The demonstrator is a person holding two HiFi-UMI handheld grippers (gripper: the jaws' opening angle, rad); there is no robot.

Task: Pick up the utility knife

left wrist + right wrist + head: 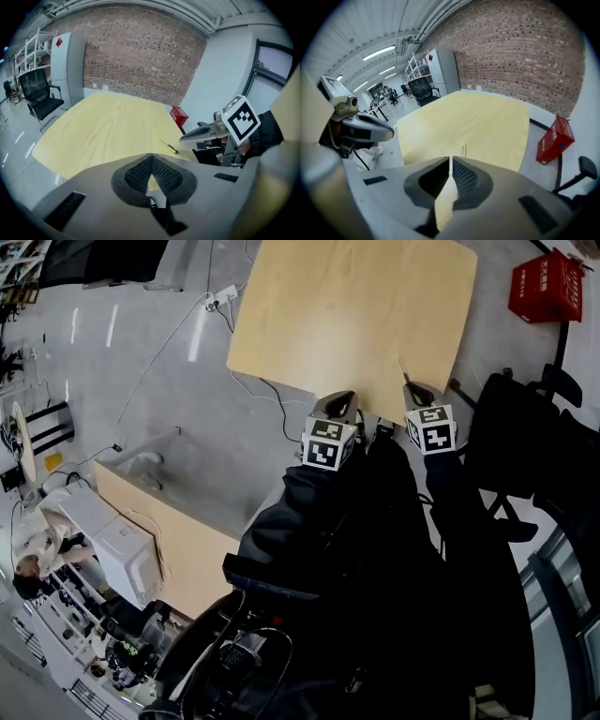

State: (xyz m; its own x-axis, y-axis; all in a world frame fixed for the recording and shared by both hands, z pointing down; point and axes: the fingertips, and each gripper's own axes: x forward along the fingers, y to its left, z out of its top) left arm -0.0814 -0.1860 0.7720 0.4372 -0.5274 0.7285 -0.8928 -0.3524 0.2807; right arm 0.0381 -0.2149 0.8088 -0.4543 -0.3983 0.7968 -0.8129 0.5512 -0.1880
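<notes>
left gripper (151, 157): jaws together, empty | right gripper (451, 160): same | utility knife (463, 150): on bench (103, 126), just ahead of right gripper

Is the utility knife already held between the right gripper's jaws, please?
No, the utility knife lies on the table ahead of the right gripper, jaws shut.

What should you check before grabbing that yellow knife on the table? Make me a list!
1. Utility knife in sight: ok, lying flat on the table.
2. Right gripper aimed at it: ok, the knife lies just ahead of its tips.
3. Right gripper's jaws apart for the grab: not ok, they are together and empty.
4. Left gripper out of the way: ok, off to the side, shut and empty.
5. Blade tucked in: cannot tell.
</notes>
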